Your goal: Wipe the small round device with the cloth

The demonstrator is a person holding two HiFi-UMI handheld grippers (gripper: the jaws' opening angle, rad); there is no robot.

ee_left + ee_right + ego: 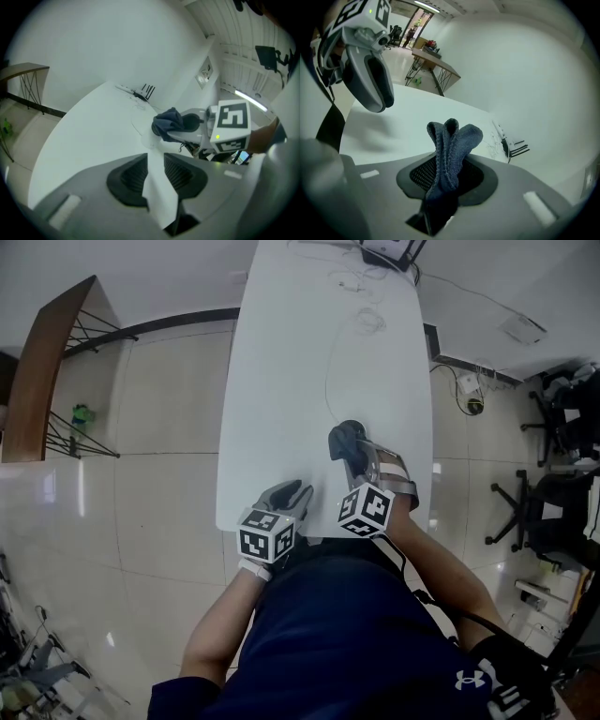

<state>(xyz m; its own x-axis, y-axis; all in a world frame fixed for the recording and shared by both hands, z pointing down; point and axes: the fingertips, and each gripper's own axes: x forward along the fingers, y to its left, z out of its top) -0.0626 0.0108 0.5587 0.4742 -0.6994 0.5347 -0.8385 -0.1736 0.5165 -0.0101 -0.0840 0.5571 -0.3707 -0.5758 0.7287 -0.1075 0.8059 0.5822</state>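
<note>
1. Position of the small round device (159,187): it shows as a thin white piece seen edge-on. It is pinched between the narrow jaws of the left gripper (155,161), over the near edge of the desk (319,352). In the head view it does not stand out against the white top.
2. The cloth (451,140), dark blue and folded, is clamped in the right gripper (447,166), whose jaws are closed on it. A bunched end stands out past the pads.
3. In the left gripper view the cloth sits just beyond the device's far end; I cannot tell whether the two touch.
4. A thin cable (330,381) runs down the desk from its far end toward the grippers and seems to lead to the device.
5. Step in hand, as I judge it: the wiping itself, between strokes, with the cloth beside the device and not pressed onto a face.
6. The next move calls for laying the bunched end on a flat face and rubbing across it while the left gripper holds firm. The grip on such a thin piece could let the device twist, and the cable may tug.
</note>
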